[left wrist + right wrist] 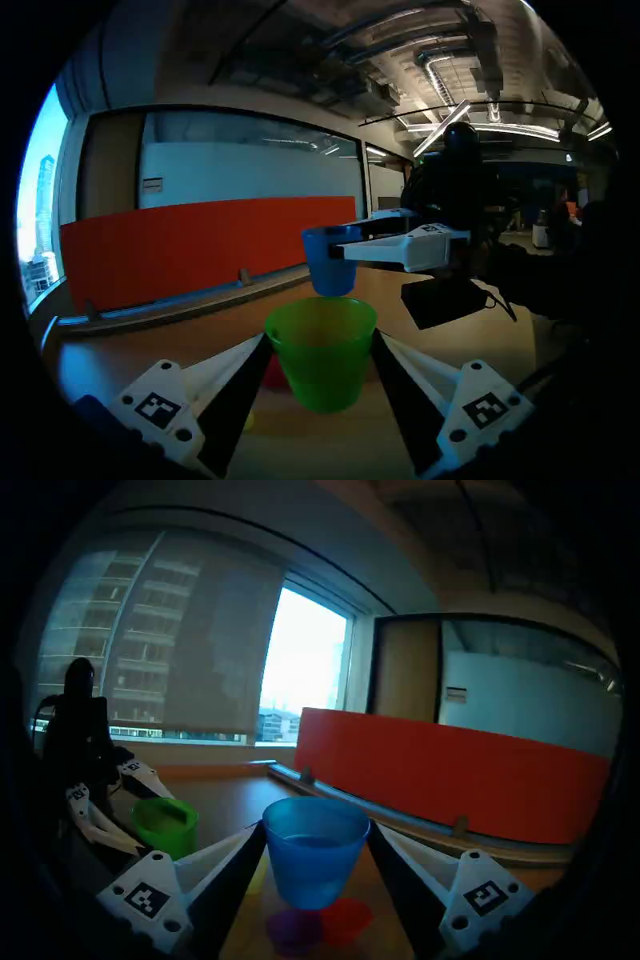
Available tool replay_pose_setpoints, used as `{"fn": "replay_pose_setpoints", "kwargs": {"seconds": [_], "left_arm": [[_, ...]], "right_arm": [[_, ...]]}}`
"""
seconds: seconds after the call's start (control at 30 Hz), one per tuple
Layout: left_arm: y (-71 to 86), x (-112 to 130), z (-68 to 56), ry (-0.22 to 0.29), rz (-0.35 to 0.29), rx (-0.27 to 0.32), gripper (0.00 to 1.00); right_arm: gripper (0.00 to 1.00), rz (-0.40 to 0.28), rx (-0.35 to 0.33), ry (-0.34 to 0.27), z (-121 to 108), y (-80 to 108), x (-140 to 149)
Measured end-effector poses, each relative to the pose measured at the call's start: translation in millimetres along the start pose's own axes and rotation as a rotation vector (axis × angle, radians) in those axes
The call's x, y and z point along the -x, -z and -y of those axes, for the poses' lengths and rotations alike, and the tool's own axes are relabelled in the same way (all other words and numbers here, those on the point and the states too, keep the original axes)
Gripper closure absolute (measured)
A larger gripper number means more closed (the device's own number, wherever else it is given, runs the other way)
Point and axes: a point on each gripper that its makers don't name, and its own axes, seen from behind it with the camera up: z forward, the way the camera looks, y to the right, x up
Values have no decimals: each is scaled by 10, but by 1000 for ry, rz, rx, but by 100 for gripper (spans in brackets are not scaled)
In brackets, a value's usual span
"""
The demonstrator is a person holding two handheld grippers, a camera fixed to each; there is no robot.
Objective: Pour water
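In the left gripper view my left gripper (322, 364) is shut on an upright green cup (322, 352), held above the wooden table (200, 340). Just beyond it the right gripper (340, 244) holds a blue cup (329, 260), upright and slightly higher. In the right gripper view my right gripper (314, 860) is shut on that blue cup (314, 852), which has water in it. To its left the green cup (166, 824) sits between the fingers of the left gripper (144, 816).
An orange partition (200, 244) with a rail runs along the table's far edge. A black box (444, 300) lies on the table at right. Flat coloured discs, red (346, 918) and purple (292, 928), lie on the table below the blue cup. Windows stand behind.
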Motion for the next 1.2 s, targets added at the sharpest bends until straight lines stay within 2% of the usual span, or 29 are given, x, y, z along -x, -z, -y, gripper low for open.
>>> {"fn": "replay_pose_setpoints", "kwargs": {"seconds": [0.57,1.2], "left_arm": [[-4,66,-154,-10,13,32,14],[-16,51,-287,-17,12,54,14]], "right_arm": [[7,-5,-63,214,249,178,-129],[7,18,-147,440,527,192,-260]]}}
